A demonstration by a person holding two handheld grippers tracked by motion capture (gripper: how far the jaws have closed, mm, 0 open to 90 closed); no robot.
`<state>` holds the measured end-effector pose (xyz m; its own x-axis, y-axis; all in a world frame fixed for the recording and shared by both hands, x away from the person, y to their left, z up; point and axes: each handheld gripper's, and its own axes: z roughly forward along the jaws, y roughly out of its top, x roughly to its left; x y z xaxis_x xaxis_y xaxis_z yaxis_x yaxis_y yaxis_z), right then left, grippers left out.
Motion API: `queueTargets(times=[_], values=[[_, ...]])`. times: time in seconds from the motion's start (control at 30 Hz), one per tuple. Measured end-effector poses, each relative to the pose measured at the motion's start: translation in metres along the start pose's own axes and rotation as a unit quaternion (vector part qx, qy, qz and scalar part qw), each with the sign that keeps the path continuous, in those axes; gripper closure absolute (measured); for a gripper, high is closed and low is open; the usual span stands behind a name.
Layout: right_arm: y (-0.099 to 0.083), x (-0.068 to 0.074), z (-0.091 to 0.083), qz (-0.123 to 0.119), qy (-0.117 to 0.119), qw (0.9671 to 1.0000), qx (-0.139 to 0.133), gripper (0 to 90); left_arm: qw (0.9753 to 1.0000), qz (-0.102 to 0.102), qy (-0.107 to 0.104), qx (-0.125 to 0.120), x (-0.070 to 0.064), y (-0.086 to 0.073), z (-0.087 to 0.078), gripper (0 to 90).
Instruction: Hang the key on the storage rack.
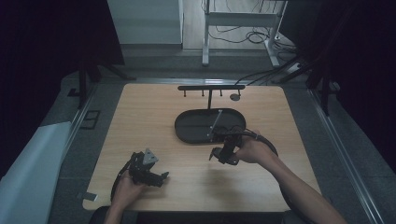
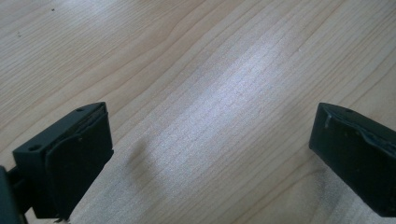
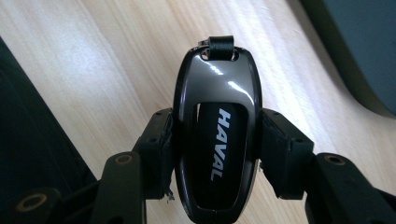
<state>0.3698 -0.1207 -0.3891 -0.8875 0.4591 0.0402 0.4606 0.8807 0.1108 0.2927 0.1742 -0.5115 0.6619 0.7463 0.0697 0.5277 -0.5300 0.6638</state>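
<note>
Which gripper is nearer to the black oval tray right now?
The right. The right gripper sits just off the near rim of the black oval tray, clamped on a car key fob. The left gripper is open over bare wood near the table's front-left edge, well away from the tray.

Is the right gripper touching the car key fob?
Touching. In the right gripper view the fingers of the right gripper press against both sides of the HAVAL key fob, with no gap on either side.
</note>
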Motion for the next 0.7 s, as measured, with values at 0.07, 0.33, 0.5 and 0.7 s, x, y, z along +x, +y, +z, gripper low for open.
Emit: queueTargets(times=[0.07,0.33,0.5,0.7], values=[[-0.002,-0.006,-0.005,0.010,-0.001,0.9999,-0.002,49.1,1.0000,0.001,0.000,0.001,0.000,0.000,0.000,0.0],[-0.008,-0.032,-0.027,0.047,-0.007,0.9988,-0.012,49.1,1.0000,0.000,-0.001,0.000,0.000,0.000,0.000,0.0],[-0.012,-0.048,-0.039,0.071,-0.007,0.9973,-0.019,49.1,1.0000,0.000,-0.001,0.000,0.000,0.000,0.000,0.0],[-0.015,-0.066,-0.055,0.104,-0.013,0.9943,-0.020,49.1,1.0000,-0.001,-0.002,0.000,0.000,0.000,0.000,0.0]])
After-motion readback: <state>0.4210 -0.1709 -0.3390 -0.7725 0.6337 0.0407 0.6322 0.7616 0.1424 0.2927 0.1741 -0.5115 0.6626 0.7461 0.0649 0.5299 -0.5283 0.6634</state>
